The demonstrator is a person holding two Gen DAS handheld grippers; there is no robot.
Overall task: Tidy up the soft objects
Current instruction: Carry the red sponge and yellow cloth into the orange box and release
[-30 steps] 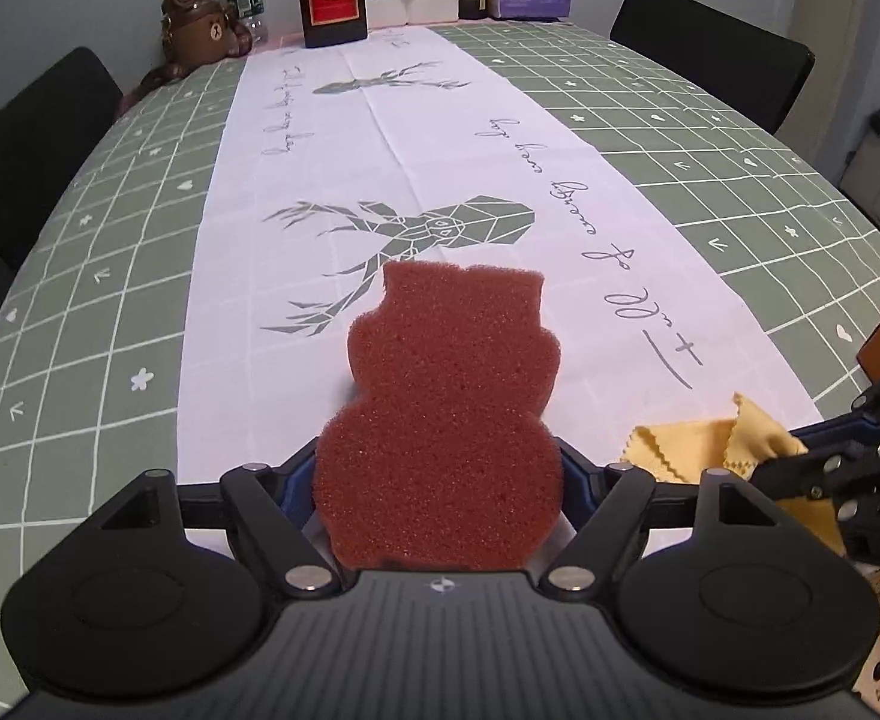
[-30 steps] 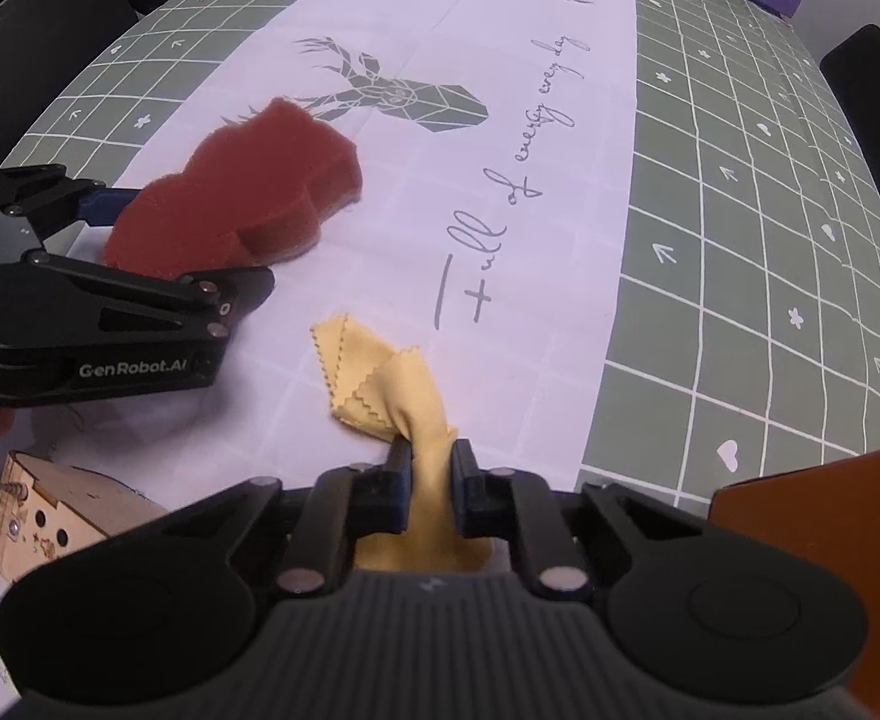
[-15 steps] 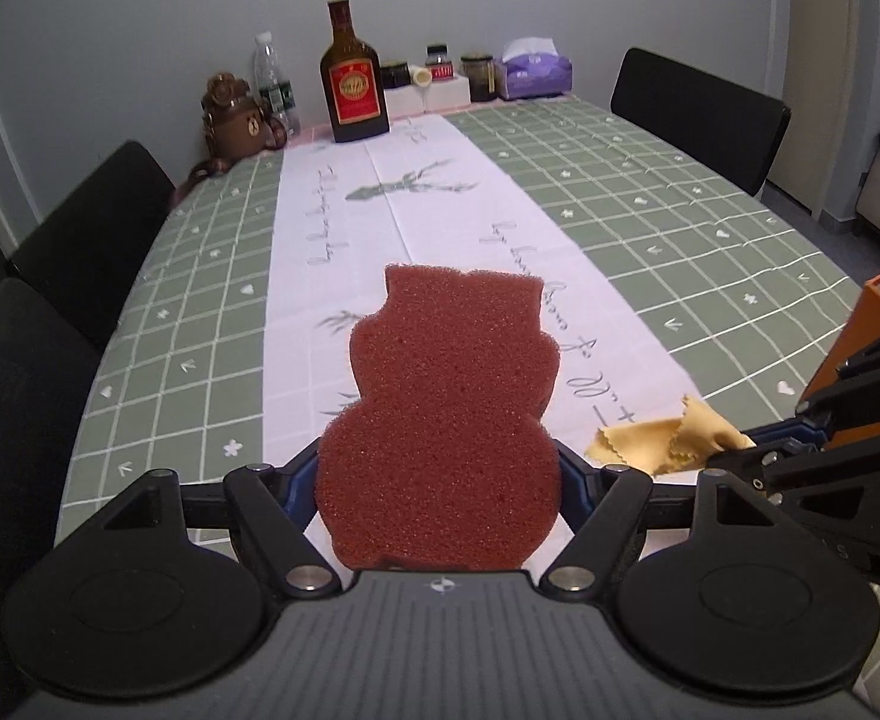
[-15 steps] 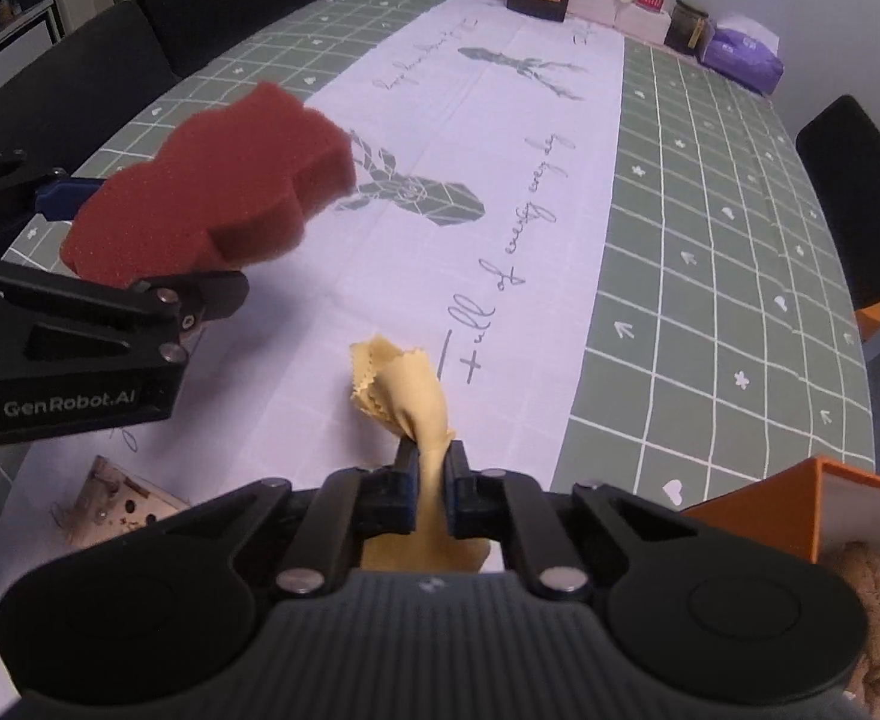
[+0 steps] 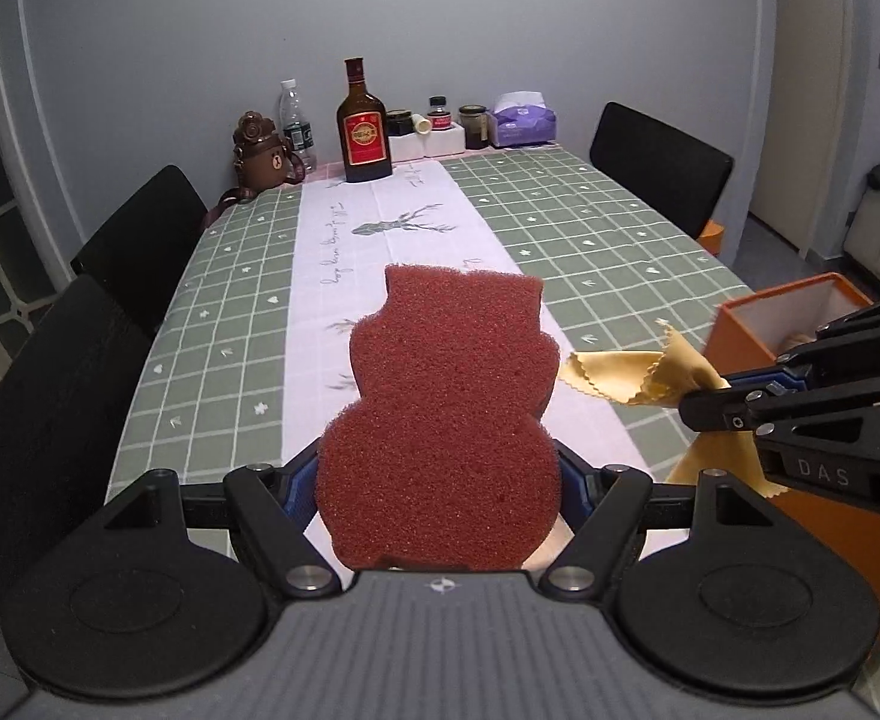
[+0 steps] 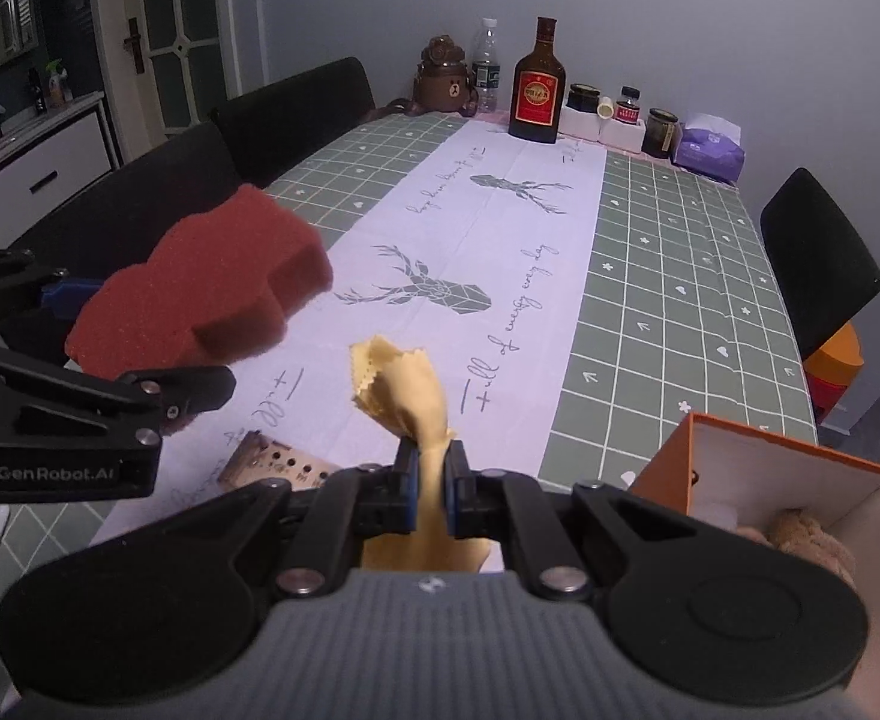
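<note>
My left gripper (image 5: 438,474) is shut on a dark red bear-shaped sponge (image 5: 445,414) and holds it in the air above the table; the sponge also shows in the right wrist view (image 6: 212,288). My right gripper (image 6: 431,480) is shut on a yellow cloth (image 6: 410,390) with zigzag edges, lifted off the table; the cloth also shows in the left wrist view (image 5: 637,372). An open orange box (image 6: 799,468) stands at the near right with a tan plush thing (image 6: 805,540) inside.
A small wooden perforated box (image 6: 278,468) lies on the white runner near the front. At the far end stand a brown bottle (image 5: 363,126), a water bottle (image 5: 293,120), a bear-shaped flask (image 5: 260,150), jars and a purple tissue pack (image 5: 523,123). Black chairs line both sides.
Both grippers have risen from the table, lifting the sponge and the cloth. The views have tilted up and the orange box has come into sight.
</note>
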